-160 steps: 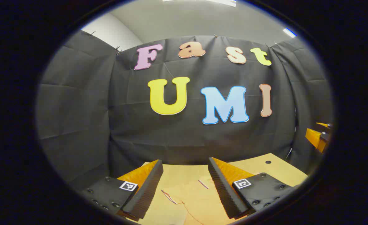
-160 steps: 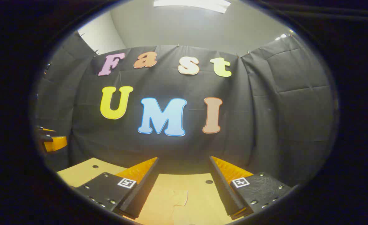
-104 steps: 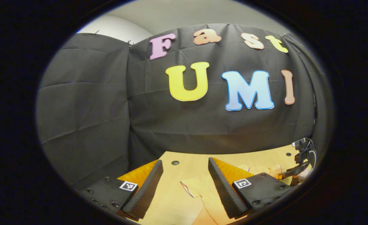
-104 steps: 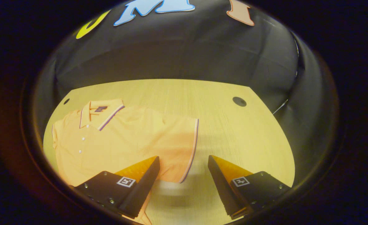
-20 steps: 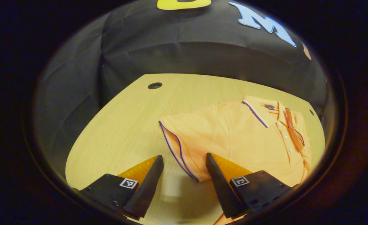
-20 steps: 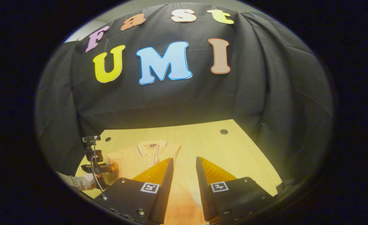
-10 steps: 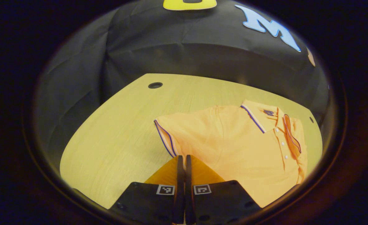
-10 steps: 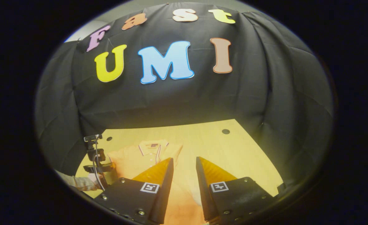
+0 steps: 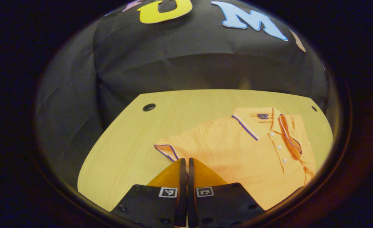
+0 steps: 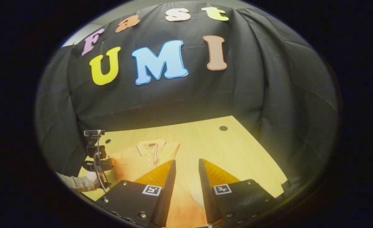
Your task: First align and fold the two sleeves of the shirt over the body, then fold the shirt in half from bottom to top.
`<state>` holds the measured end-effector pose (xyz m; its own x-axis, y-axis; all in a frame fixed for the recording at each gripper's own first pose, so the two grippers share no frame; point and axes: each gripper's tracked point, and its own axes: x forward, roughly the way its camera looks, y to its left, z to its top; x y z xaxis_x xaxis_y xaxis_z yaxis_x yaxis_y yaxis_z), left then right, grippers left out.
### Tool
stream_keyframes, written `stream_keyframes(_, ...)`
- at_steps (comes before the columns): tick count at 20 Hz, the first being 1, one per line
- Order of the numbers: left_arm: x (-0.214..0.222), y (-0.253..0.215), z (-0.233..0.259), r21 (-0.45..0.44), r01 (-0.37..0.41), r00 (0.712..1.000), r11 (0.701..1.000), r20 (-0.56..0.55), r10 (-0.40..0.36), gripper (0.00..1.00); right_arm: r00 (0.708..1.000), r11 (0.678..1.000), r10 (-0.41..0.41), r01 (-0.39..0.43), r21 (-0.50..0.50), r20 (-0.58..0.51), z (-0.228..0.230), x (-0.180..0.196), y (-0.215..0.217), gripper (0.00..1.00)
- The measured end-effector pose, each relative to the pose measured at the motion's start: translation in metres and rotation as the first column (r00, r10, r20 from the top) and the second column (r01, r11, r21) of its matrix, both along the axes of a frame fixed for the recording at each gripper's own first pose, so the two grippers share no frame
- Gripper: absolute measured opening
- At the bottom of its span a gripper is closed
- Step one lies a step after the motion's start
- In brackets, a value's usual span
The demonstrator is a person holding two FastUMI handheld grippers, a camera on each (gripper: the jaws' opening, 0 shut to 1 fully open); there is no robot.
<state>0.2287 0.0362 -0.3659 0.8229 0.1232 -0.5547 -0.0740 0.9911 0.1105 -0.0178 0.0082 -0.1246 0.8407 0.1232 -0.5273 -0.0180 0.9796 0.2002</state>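
The left tongs (image 9: 184, 163) are pressed together on the shirt's (image 9: 246, 152) sleeve (image 9: 169, 151), its striped cuff lifted slightly just ahead of the tips. The shirt lies flat on the worktop (image 9: 123, 152), its body and collar (image 9: 253, 122) ahead and to the right of these tongs. The right tongs (image 10: 186, 166) stand slightly apart, with shirt fabric showing in the gap below them; whether they touch it cannot be told. Far to their left, a hand (image 10: 90, 180) holds the left tongs.

Orange shirt (image 9: 237, 152) with purple-and-white striped trim on the collar (image 9: 246, 126) and sleeve cuff (image 9: 166, 150), white buttons; pale yellow wood-grain desk (image 9: 126, 142).
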Motion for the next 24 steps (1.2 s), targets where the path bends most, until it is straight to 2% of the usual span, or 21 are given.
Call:
stream_keyframes(3, 0.012, -0.049, 0.018, 0.027, 0.115, 0.993, 0.993, 0.033, -0.116, 0.08, 1.000, 1.000, -0.009, 0.009, 0.012, -0.004, -0.003, -0.003, -0.006, 0.45)
stream_keyframes(8, 0.019, -0.131, 0.027, 0.056, 0.278, 0.959, 0.959, 0.041, -0.280, 0.08, 0.999, 0.999, -0.036, 0.036, 0.016, -0.007, -0.006, -0.010, -0.020, 0.45)
stream_keyframes(12, 0.015, -0.169, 0.014, 0.055, 0.341, 0.940, 0.939, 0.000, -0.341, 0.08, 0.998, 0.998, -0.060, 0.060, 0.021, -0.017, -0.010, -0.018, -0.031, 0.45)
stream_keyframes(16, 0.012, -0.182, 0.014, -0.007, 0.350, 0.937, 0.937, 0.002, -0.350, 0.13, 0.997, 0.997, -0.072, 0.073, 0.029, -0.029, -0.015, -0.027, -0.040, 0.45)
stream_keyframes(18, 0.004, -0.184, 0.019, -0.030, 0.359, 0.933, 0.933, 0.006, -0.359, 0.42, 0.997, 0.997, -0.067, 0.069, 0.038, -0.036, -0.019, -0.030, -0.041, 0.45)
stream_keyframes(19, 0.002, -0.182, 0.023, -0.027, 0.360, 0.933, 0.933, 0.014, -0.359, 0.52, 0.997, 0.997, -0.062, 0.063, 0.043, -0.038, -0.020, -0.031, -0.041, 0.45)
stream_keyframes(20, -0.002, -0.179, 0.027, -0.025, 0.355, 0.935, 0.934, 0.021, -0.355, 0.54, 0.998, 0.997, -0.055, 0.056, 0.046, -0.040, -0.022, -0.031, -0.040, 0.45)
stream_keyframes(21, -0.006, -0.178, 0.033, -0.034, 0.353, 0.936, 0.935, 0.028, -0.352, 0.64, 0.998, 0.998, -0.045, 0.047, 0.047, -0.041, -0.025, -0.032, -0.039, 0.45)
stream_keyframes(24, -0.028, -0.163, 0.047, -0.051, 0.333, 0.943, 0.942, 0.045, -0.331, 0.67, 0.999, 0.999, -0.005, 0.007, 0.044, -0.050, -0.035, -0.036, -0.033, 0.45)
